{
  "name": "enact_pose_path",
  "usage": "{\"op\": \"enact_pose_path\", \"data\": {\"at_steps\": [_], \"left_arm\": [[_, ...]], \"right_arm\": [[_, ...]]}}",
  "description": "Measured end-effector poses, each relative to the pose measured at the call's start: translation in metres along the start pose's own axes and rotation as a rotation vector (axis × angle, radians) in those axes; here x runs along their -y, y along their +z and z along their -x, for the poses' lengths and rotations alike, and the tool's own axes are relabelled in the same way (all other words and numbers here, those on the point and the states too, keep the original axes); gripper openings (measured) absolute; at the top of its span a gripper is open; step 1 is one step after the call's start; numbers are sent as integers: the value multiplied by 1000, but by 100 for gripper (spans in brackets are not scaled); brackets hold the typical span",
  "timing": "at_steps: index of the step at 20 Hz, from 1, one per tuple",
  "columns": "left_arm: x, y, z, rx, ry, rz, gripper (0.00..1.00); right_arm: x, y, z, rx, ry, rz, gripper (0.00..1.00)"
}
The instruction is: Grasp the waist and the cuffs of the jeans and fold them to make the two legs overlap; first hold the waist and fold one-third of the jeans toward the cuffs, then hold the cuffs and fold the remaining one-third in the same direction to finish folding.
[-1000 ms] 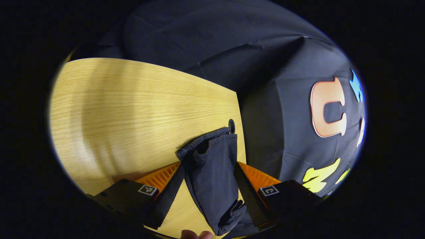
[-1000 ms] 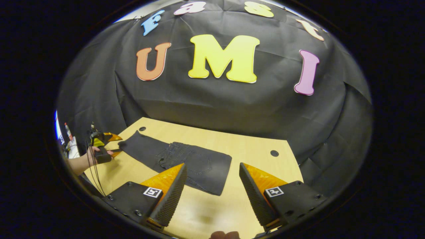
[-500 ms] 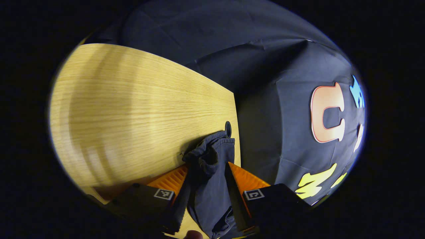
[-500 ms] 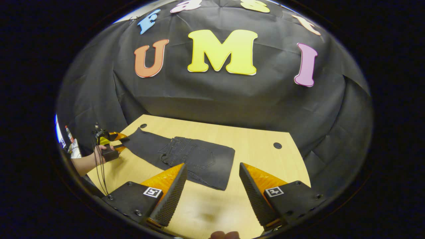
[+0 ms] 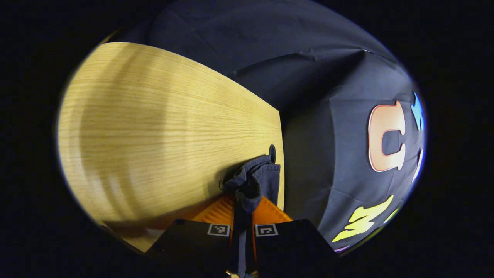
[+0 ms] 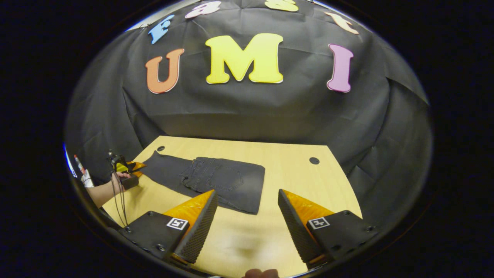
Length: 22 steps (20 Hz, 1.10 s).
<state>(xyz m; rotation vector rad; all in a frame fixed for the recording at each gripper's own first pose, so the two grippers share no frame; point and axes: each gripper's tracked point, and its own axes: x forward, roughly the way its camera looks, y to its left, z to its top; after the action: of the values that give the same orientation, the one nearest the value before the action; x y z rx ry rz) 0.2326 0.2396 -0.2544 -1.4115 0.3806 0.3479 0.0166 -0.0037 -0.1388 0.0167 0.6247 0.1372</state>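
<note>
Jeans [image 6: 216, 179] flat on the wooden table [image 6: 293, 181], waist third already folded over, long axis running from just ahead of the right gripper [image 6: 247, 226] out toward the left gripper [image 6: 133, 166]. Cuffs [image 5: 252, 181] bunched between the left gripper [image 5: 243, 220] fingers, pinched tight, beside a grommet hole [image 5: 272, 153] near the table edge. Right gripper spread wide, holding nothing, hovering short of the folded end. Remaining fold judged to travel from the left gripper along that axis toward the right one.
</note>
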Motion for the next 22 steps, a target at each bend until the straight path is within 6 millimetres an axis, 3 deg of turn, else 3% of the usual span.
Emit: {"op": "enact_pose_path", "data": {"at_steps": [3, 6, 11, 14, 18, 20, 22], "left_arm": [[37, -8, 17, 15, -50, -123, 7], [82, -19, 38, 19, -90, -263, 6], [148, -64, 72, 21, -144, -417, 6], [187, -105, 82, 18, -173, -547, 6], [226, -179, 113, 10, -229, -818, 6], [235, -223, 118, -6, -256, -937, 6], [230, -266, 118, -32, -275, -1040, 6]], "right_arm": [[11, 5, 11, 35, -17, -21, 99], [20, 13, 25, 79, -26, -53, 95], [29, 20, 60, 147, -4, -89, 94], [30, 20, 79, 186, 11, -63, 96], [42, 10, 95, 206, 6, -41, 96], [53, 4, 101, 208, -7, -38, 96], [66, -2, 105, 205, -31, -49, 94]]}}
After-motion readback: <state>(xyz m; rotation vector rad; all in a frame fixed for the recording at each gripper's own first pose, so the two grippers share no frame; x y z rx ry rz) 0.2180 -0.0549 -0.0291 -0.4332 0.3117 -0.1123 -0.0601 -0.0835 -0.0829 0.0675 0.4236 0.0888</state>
